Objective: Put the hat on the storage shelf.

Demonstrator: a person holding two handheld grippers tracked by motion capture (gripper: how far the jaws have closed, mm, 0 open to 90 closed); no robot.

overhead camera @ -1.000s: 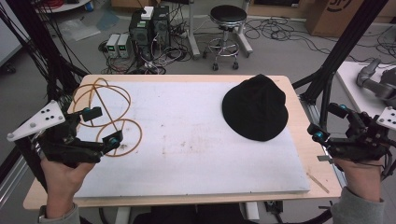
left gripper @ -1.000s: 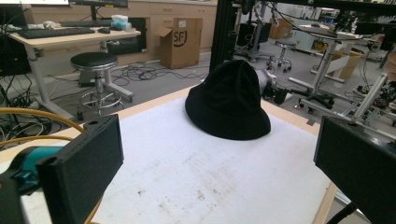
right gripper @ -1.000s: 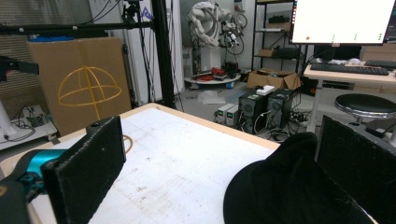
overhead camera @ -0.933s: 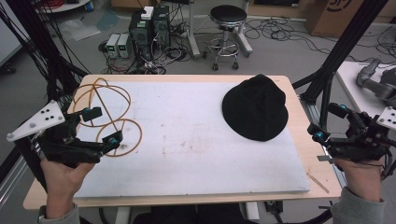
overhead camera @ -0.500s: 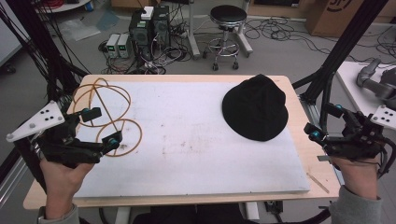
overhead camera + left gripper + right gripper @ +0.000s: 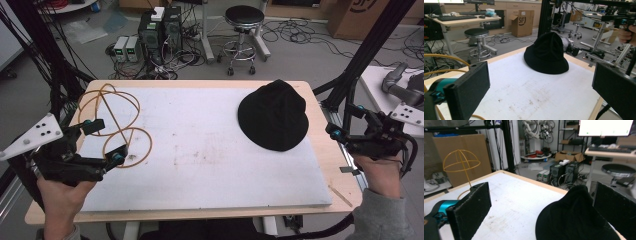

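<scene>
A black bucket hat lies crown up on the right part of the white board. A yellow wire hat stand rises at the board's left end. My left gripper is open beside the stand's ring base, with nothing between its jaws. In the left gripper view the hat sits far ahead and a yellow wire crosses at the left. My right gripper is open at the table's right edge, just right of the hat. Seen from the right gripper, the hat is close and the stand is far.
The wooden table edge frames the board. Black frame posts stand at the right. A stool and computer boxes sit on the floor behind the table. A grey robot arm part lies on a side table.
The right gripper has shifted a little forward along the table's right edge, nearer the hat. The left gripper has barely moved. Hat and stand are where they were.
</scene>
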